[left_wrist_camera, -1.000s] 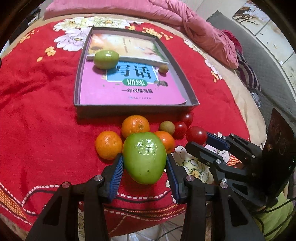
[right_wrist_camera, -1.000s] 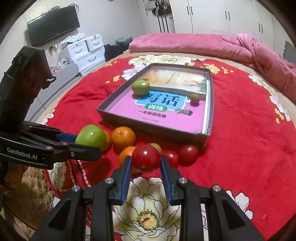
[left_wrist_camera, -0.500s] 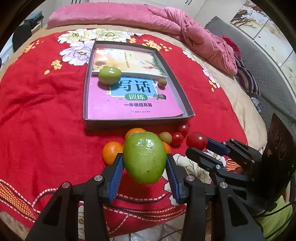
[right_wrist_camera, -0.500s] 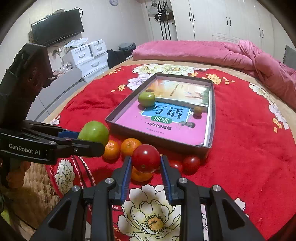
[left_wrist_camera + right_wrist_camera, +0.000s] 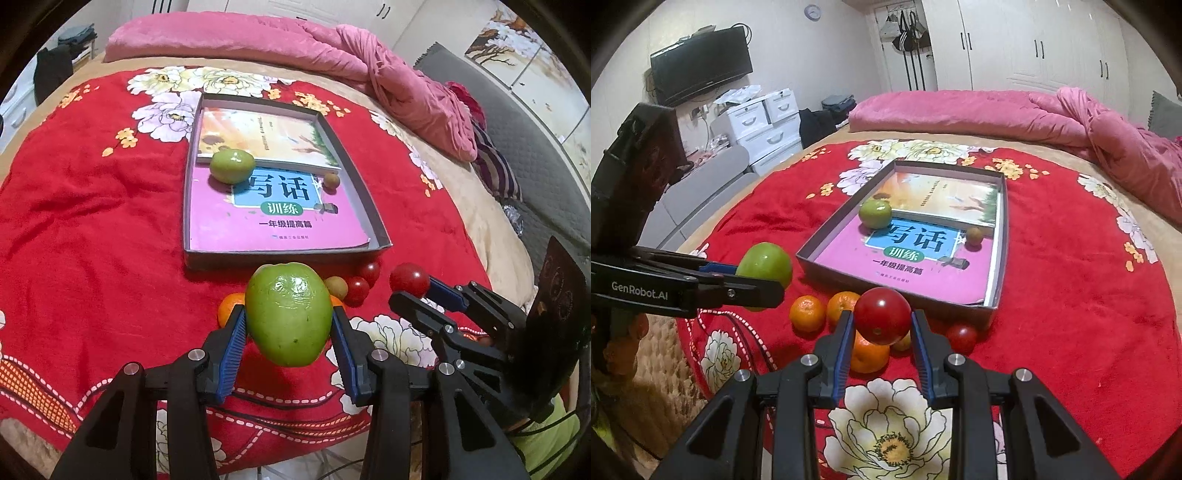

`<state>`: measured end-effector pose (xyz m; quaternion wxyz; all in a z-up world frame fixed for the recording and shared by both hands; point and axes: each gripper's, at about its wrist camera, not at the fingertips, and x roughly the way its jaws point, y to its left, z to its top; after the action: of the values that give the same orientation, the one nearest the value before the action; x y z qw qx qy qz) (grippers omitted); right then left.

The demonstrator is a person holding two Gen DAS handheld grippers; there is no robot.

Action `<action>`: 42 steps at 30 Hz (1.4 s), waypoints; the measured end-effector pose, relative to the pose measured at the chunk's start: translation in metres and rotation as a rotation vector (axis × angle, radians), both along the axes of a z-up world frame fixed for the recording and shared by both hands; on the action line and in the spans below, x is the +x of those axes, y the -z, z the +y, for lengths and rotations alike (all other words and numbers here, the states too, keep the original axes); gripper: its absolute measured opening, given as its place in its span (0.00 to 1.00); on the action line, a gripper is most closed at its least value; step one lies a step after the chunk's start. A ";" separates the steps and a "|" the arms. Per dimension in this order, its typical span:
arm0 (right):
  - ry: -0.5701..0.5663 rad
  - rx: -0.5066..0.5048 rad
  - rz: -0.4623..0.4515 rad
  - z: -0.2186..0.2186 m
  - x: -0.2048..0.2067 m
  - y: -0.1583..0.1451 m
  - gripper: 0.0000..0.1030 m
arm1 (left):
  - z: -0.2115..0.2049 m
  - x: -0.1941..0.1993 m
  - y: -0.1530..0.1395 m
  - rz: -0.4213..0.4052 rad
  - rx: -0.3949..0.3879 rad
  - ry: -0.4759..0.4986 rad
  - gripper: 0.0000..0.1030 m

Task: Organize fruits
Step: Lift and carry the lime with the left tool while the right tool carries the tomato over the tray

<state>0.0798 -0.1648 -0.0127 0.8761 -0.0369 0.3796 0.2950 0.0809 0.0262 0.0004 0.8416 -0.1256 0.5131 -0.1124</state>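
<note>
The left hand-held gripper (image 5: 288,332) grasps a green fruit (image 5: 289,314) and the right hand-held gripper (image 5: 881,332) a tomato (image 5: 882,320), both above the bed. Oranges (image 5: 808,313) wait below. In the box (image 5: 380,225) beyond, only two fruits lie.

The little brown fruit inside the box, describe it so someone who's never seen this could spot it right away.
Find the shallow grey box on the red floral blanket. Inside, on the pink book, sits the little brown fruit near the right wall. Its only neighbour there, a green fruit, is far bigger.
</note>
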 end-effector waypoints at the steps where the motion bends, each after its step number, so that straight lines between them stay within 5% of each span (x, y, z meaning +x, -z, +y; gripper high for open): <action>1: 0.002 0.002 -0.002 -0.001 0.000 -0.001 0.30 | 0.000 0.000 -0.001 -0.002 -0.001 -0.001 0.45; 28: 0.115 0.017 -0.029 -0.026 0.026 -0.019 0.30 | 0.012 0.022 -0.017 -0.045 0.000 -0.052 0.45; 42: 0.144 0.017 -0.025 -0.023 0.053 -0.019 0.30 | 0.009 0.055 -0.001 -0.035 0.034 -0.078 0.45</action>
<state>0.1330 -0.1881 0.0060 0.9000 -0.0060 0.3676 0.2341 0.1356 0.0357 0.0012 0.8561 -0.1290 0.4951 -0.0729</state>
